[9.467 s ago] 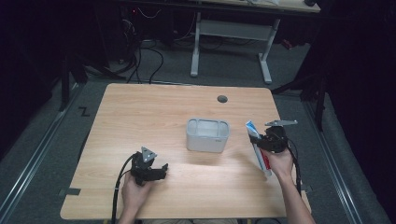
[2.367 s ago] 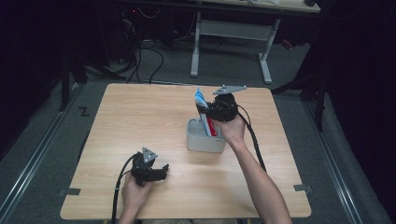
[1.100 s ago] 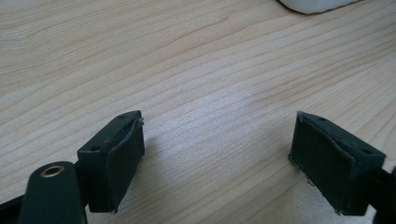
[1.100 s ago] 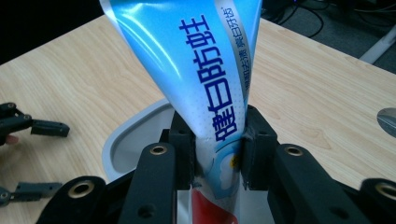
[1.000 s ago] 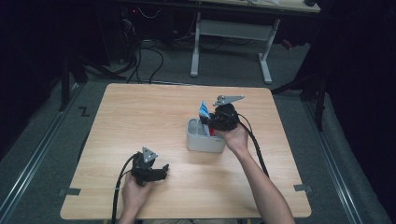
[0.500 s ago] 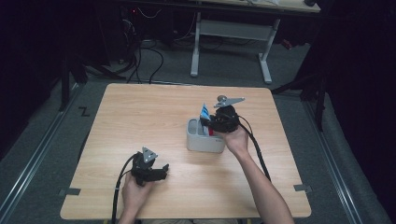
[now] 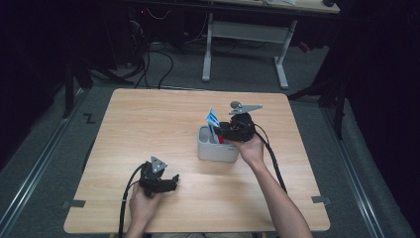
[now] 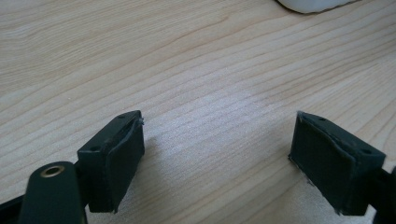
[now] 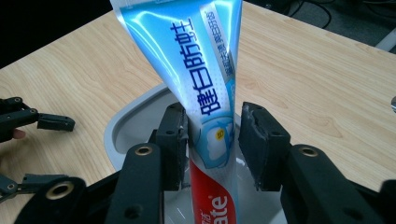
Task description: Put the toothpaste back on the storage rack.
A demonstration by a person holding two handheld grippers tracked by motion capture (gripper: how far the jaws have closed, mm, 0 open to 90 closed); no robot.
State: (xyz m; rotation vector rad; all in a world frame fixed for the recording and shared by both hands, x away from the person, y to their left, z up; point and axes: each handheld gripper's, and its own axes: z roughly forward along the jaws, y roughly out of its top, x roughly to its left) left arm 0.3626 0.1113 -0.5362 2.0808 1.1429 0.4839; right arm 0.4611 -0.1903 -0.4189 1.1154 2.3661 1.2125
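My left gripper (image 7: 171, 182), matte black plastic with a grey three-cornered plate on top, rests on the pale, fine-grained wooden table (image 7: 148, 124) at the near edge, well short of the grey plastic tub (image 7: 213, 148) and to its left. In the left gripper view its two blocky, rubber-faced pads (image 8: 116, 154) stand wide apart with bare wood grain between them; it holds nothing. A black cable trails from it back over the table edge.

Farther out, my right gripper (image 7: 221, 133) hangs over the right end of the tub, which is a rounded rectangular container with smooth, slightly glossy walls and a soft rim, sitting near the middle of the table. In the right gripper view (image 9: 212, 140) the jaws sit either side of a glossy blue, white and red toothpaste tube (image 9: 205, 93): the left pad touches the tube's edge, while the right pad stands just clear of it, so the jaws are only a little way open and not pinching. The tube is flat and slick, printed with dark blue characters, widening to a crimped tail. It stands nearly upright inside the tub, red end down, its blue tail (image 7: 213, 117) rising above the rim and leaning slightly left.

Beyond the tub, the tabletop runs to its far edge.
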